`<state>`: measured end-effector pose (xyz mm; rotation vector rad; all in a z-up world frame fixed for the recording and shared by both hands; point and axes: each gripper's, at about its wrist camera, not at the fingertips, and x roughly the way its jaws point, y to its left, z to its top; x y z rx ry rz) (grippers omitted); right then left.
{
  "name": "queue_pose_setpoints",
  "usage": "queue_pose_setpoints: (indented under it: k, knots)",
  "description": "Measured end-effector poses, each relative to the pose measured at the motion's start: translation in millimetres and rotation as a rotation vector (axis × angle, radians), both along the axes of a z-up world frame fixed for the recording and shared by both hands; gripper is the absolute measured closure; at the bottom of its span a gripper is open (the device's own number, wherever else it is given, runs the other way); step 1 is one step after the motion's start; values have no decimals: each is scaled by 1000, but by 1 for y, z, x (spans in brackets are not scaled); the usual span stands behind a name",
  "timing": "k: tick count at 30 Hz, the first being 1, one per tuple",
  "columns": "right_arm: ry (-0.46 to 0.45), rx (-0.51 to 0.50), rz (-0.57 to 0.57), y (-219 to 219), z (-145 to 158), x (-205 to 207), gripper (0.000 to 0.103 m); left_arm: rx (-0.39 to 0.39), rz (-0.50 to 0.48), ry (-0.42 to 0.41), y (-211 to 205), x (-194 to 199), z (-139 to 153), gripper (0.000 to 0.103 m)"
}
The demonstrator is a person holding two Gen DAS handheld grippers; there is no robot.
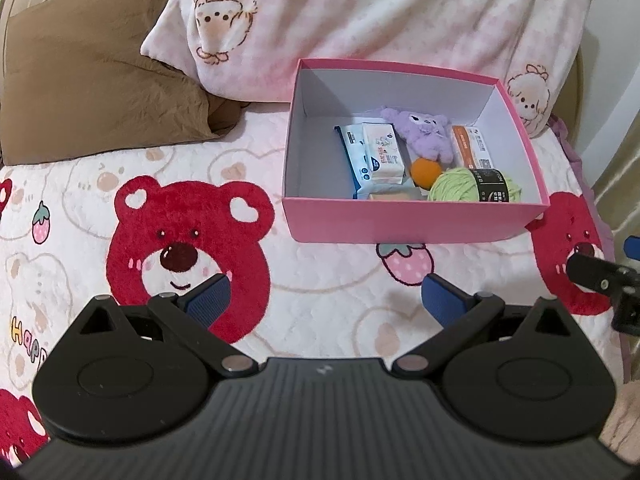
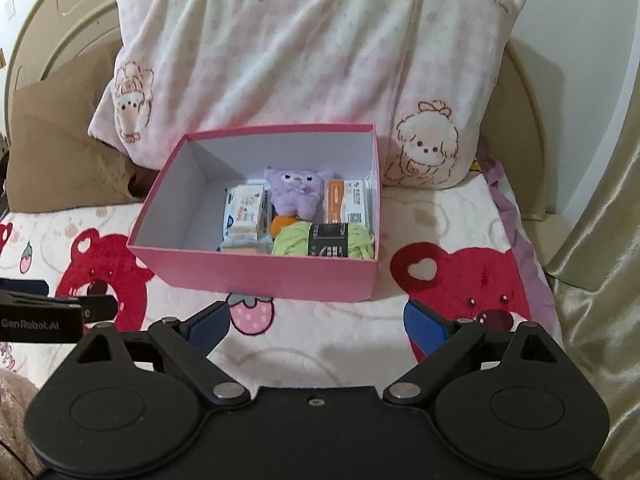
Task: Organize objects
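On my left, the left gripper (image 1: pixel 324 300) hangs over the bedspread (image 1: pixel 80 216) with its jaws spread wide and nothing between them. Ahead sits the pink box (image 1: pixel 412 220), open, near the pillow (image 1: pixel 360 12). Inside I see 2 tissue packs (image 1: pixel 374 154), a purple plush toy (image 1: pixel 424 132), an orange ball (image 1: pixel 426 172) and green yarn (image 1: pixel 456 186) at the front. My right gripper (image 2: pixel 316 326) is wide open too, empty, just short of the box.
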<state>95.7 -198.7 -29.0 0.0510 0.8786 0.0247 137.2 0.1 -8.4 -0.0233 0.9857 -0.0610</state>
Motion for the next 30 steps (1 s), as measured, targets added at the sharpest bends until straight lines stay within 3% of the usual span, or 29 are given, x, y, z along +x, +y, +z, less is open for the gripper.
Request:
queue_pose_setpoints:
  k: [15,30]
  knots:
    - [22,-16,-12,3,6,-7,7,-12,-16,21,-3,-3,2,0]
    - [53,-12,-18,-2,1,-6,7,31,-21,42,-1,-1,-1,0]
